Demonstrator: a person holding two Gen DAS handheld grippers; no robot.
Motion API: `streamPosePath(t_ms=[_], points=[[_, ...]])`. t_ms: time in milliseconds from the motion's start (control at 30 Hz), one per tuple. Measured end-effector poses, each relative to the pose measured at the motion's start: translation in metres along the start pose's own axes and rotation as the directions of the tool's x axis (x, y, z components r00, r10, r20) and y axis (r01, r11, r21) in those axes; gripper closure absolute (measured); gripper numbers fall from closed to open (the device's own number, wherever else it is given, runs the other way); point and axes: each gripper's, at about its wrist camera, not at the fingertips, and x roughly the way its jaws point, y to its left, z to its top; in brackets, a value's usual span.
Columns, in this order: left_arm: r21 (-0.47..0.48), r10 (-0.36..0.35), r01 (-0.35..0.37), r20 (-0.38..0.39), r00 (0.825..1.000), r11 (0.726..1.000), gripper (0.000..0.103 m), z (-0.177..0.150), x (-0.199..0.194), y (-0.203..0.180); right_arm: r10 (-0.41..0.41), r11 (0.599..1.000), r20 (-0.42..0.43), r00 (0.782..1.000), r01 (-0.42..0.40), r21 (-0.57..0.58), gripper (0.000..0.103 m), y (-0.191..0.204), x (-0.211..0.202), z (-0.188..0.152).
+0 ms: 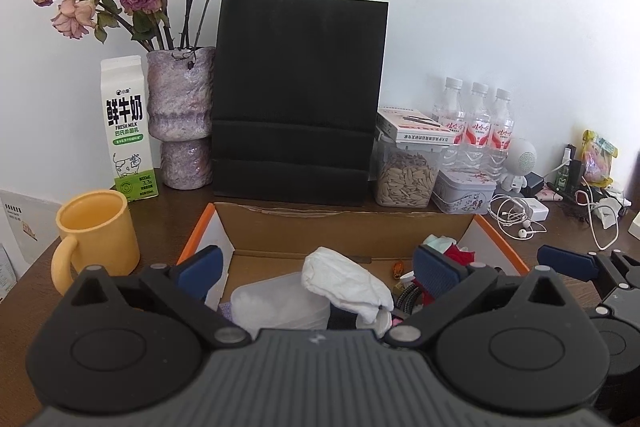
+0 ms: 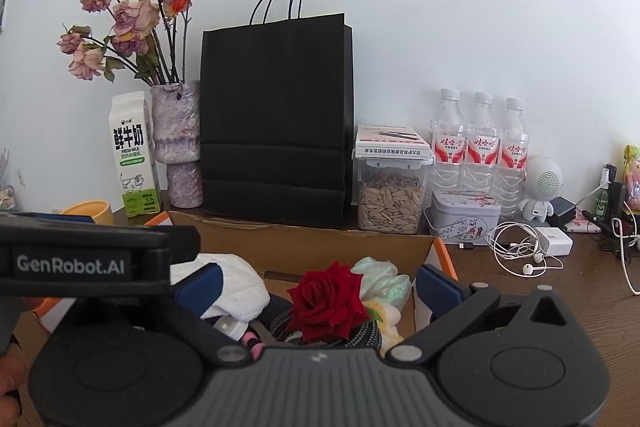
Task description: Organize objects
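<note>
- Left tongs [image 1: 318,269] hung released, tilted slightly down over the near end of the box [image 1: 344,223] on the worktop [image 1: 560,239].
- Right tongs [image 2: 316,285] gaped wide, grasping nothing, just right of them.
- A red rose [image 2: 326,301] lay in the box between the right tongs' pads.

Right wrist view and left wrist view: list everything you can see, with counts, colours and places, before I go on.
Cardboard box: one, brown, orange-edged, front centre.
Rose: one, red, in box.
White cloth: one, in box.
Paper bag: one, black, behind box.
Vase: one, purple, dried pink roses, left of bag.
Milk carton: one, white-green, left of vase.
Mug: one, yellow, far left.
Seed jar: one, clear, right of bag.
Water bottles: three, clear, red labels.
Tin: one, grey.
Earphones: white, right.
Left gripper: open.
Right gripper: open, over box.
</note>
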Motion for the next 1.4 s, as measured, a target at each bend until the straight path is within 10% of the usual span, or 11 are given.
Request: streamPosePath(t_ms=[767, 1400], points=[[0.051, 0.044, -0.039, -0.089, 0.995, 0.998, 0.000, -0.064, -0.163, 0.024, 0.039, 0.997, -0.041, 0.998, -0.037, 0.063, 0.000, 0.007, -0.171, -0.044], [0.042, 0.033, -0.029, -0.100, 0.994, 0.999, 0.000, -0.072, -0.183, 0.023, 0.034, 0.998, -0.056, 0.998, -0.031, 0.062, 0.000, 0.014, -0.197, -0.054]])
